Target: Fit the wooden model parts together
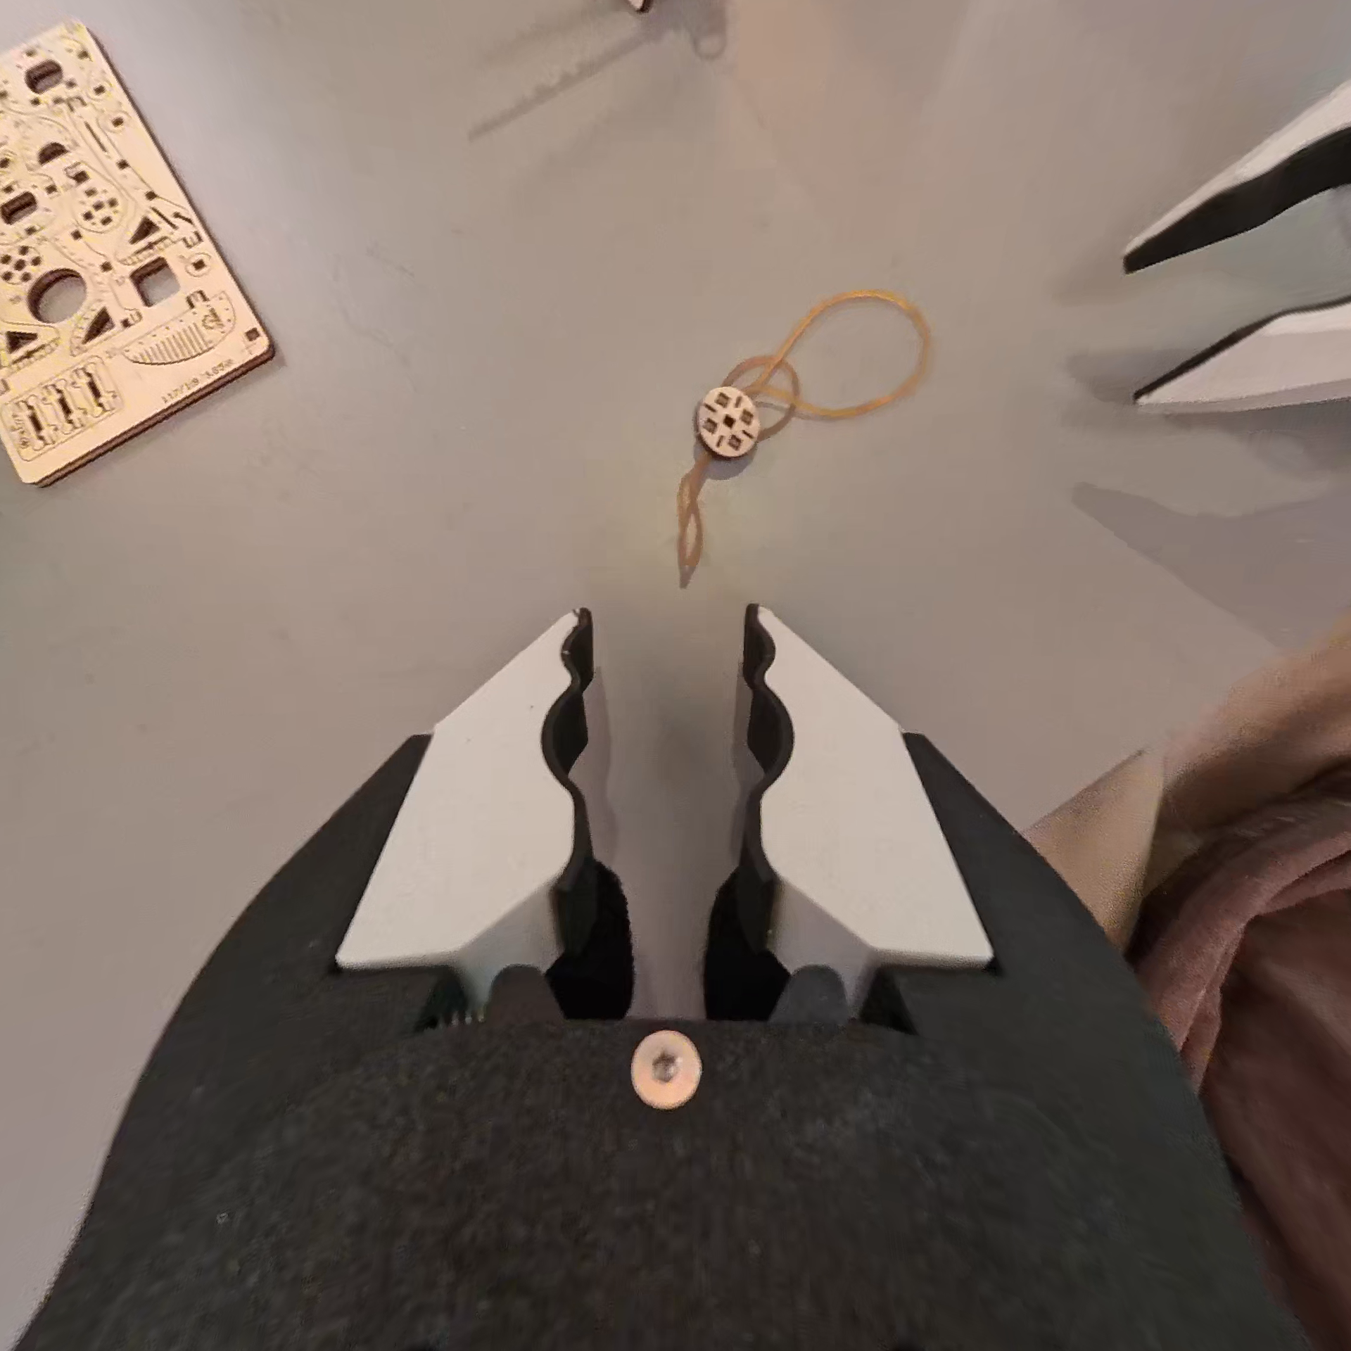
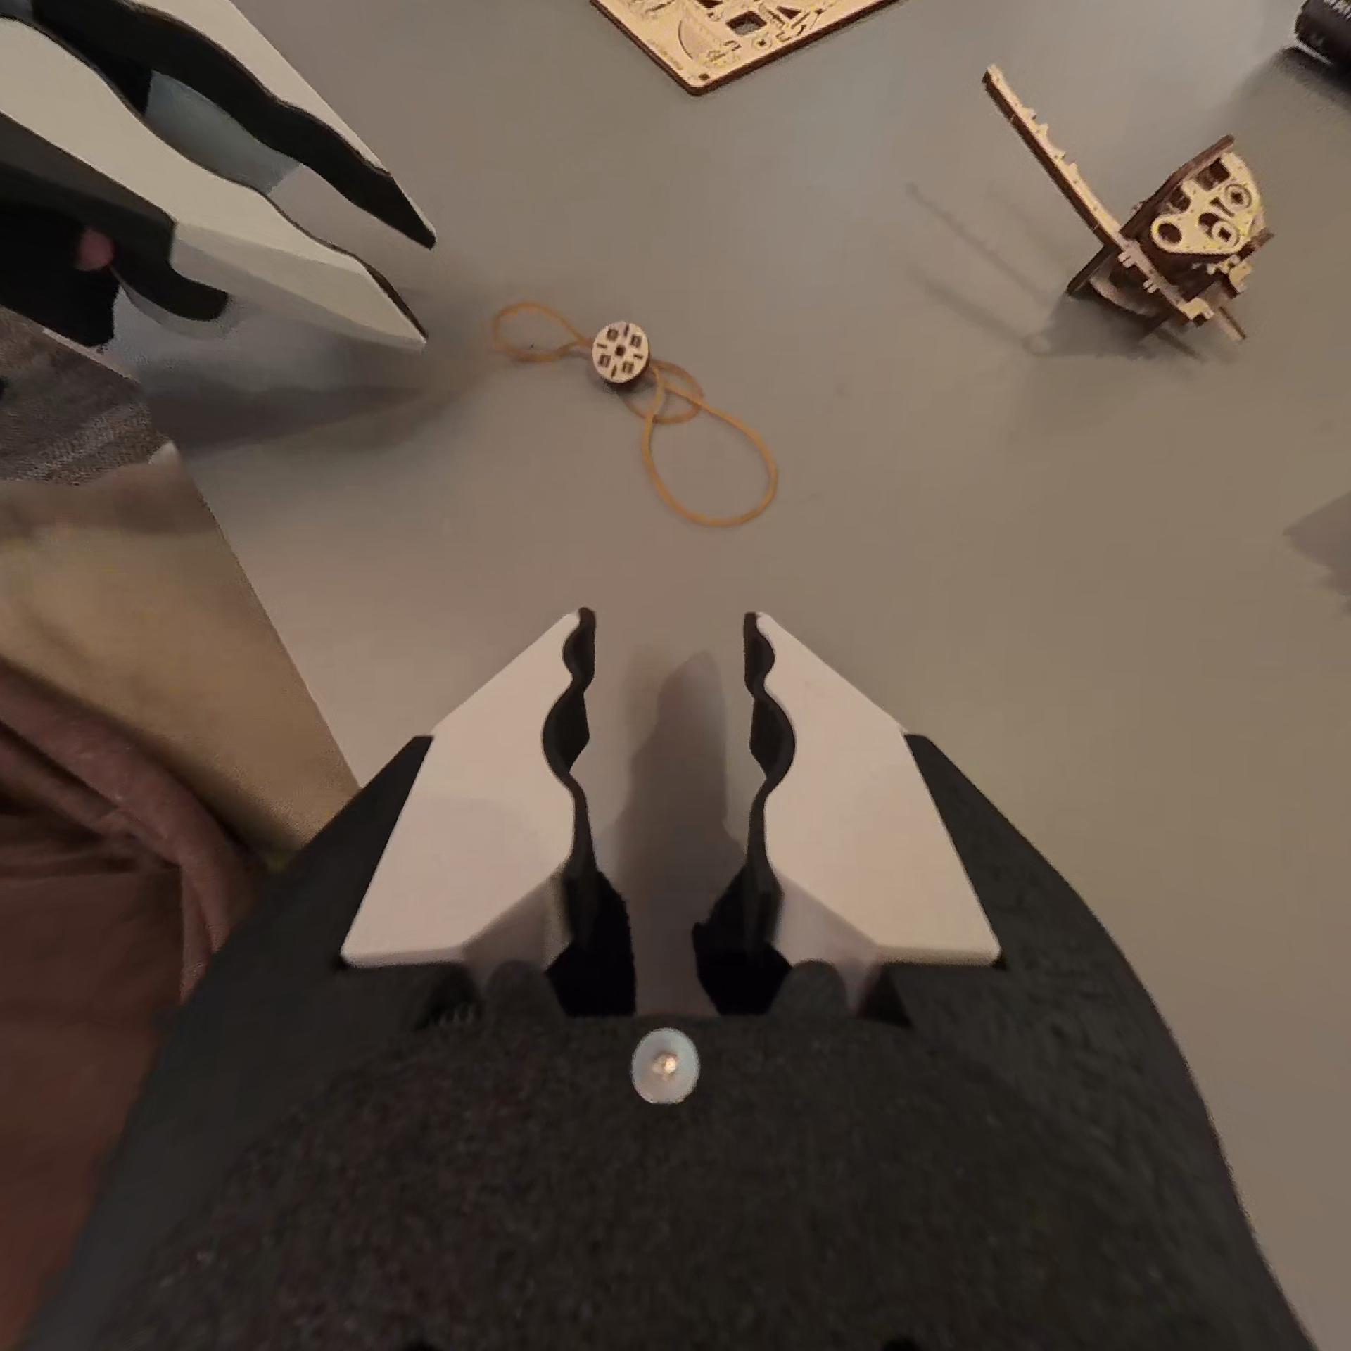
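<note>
A small round wooden disc (image 1: 729,426) with cut-out slots lies on the grey table, on a tan rubber band (image 1: 870,351). My left gripper (image 1: 669,618) is open and empty, hovering short of the disc. My right gripper (image 2: 669,618) is open and empty too, with the disc (image 2: 620,354) and the band (image 2: 713,468) ahead of it. A part-built wooden model (image 2: 1184,234) with a long toothed arm stands at the far right in the right wrist view. The right gripper's fingers (image 1: 1243,212) show at the right edge of the left wrist view, and the left gripper's fingers (image 2: 292,270) at the upper left of the right wrist view.
A laser-cut plywood sheet (image 1: 110,270) with punched-out shapes lies at the far left; its corner shows at the top of the right wrist view (image 2: 738,44). A person's sleeve (image 1: 1257,950) is at the lower right. A dark object (image 2: 1327,29) sits at the top right corner. My left tips are roughly 6 cm from the small round wooden disc (image 1: 729,426). My right wrist view (image 2: 610,343) looks at it from another angle.
</note>
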Available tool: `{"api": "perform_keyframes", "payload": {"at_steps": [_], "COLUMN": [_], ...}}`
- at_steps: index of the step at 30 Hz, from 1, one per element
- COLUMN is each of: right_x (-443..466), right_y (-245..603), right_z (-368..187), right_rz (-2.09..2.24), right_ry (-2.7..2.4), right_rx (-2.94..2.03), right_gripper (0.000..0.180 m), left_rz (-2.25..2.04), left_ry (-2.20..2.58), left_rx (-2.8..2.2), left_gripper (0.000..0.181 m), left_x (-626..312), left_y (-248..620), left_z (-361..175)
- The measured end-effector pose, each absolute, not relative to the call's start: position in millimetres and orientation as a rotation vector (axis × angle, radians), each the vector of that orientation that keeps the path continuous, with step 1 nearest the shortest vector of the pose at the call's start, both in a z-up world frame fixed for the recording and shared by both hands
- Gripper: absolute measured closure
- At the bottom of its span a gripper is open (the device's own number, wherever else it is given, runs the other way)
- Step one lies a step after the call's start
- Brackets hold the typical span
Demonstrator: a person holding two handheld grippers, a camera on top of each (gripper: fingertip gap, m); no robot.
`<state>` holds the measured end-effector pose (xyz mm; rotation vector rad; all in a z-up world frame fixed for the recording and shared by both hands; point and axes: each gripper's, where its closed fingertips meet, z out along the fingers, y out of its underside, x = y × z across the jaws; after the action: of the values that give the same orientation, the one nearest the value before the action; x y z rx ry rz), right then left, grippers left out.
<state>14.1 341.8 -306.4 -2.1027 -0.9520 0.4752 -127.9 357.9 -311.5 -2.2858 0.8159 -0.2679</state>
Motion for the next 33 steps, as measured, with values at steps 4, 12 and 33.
{"api": "perform_keyframes", "payload": {"at_steps": [4, 12, 33], "right_x": [19.2, 70.1, 181.6], "right_y": [338.9, 392.8, 414.9], "right_z": [-306.4, -288.9, -251.1], "right_rz": [0.506, 0.326, 0.257], "right_ry": [-0.899, -0.698, -0.333], "right_rx": [-2.122, -2.07, -2.004], "right_gripper": [0.133, 0.111, 0.098], "left_rz": [-0.242, -0.202, -0.559], "left_ry": [0.847, 0.902, 0.951], "left_rx": [-2.226, -2.187, -2.161], "left_gripper": [0.143, 0.144, 0.107], "left_x": [-121.7, -111.7, 143.7], "left_y": [358.4, 371.7, 516.3], "left_z": [-302.2, -303.0, -217.3]}}
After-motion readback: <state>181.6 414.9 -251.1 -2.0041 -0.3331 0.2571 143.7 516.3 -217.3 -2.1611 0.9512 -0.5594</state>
